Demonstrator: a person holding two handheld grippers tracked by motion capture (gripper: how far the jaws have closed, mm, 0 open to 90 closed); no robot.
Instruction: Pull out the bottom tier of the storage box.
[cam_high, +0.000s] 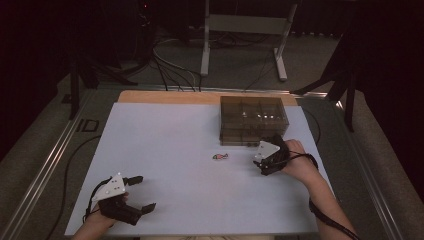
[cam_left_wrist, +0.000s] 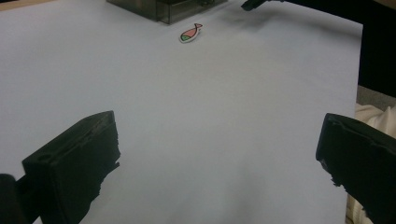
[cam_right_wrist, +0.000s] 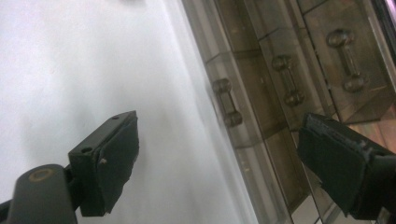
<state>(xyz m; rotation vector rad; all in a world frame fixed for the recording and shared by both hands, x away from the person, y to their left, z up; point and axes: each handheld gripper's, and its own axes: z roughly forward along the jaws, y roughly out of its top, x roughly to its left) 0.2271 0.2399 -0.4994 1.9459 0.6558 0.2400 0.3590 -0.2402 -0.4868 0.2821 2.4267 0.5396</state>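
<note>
A small pink fish-shaped piece (cam_high: 220, 156) (cam_left_wrist: 190, 32) lies flat on the white sheet, just in front of a smoky see-through drawer box (cam_high: 254, 120) (cam_left_wrist: 163, 9). In the right gripper view the box's front (cam_right_wrist: 289, 93) shows several small drawers with bar handles. My right gripper (cam_high: 268, 159) (cam_right_wrist: 219, 158) hovers at the box's front right corner, to the right of the fish, open with nothing held between its jaws. My left gripper (cam_high: 144, 192) (cam_left_wrist: 219, 158) rests near the sheet's front left corner, wide open and empty, facing the fish from afar.
The white sheet (cam_high: 170, 150) covers most of the table; a wooden strip (cam_high: 170, 96) shows at its far edge. Metal rails (cam_high: 45, 165) run along the table's left side. Cables (cam_high: 170, 70) and a stand's legs (cam_high: 205, 50) lie on the floor beyond.
</note>
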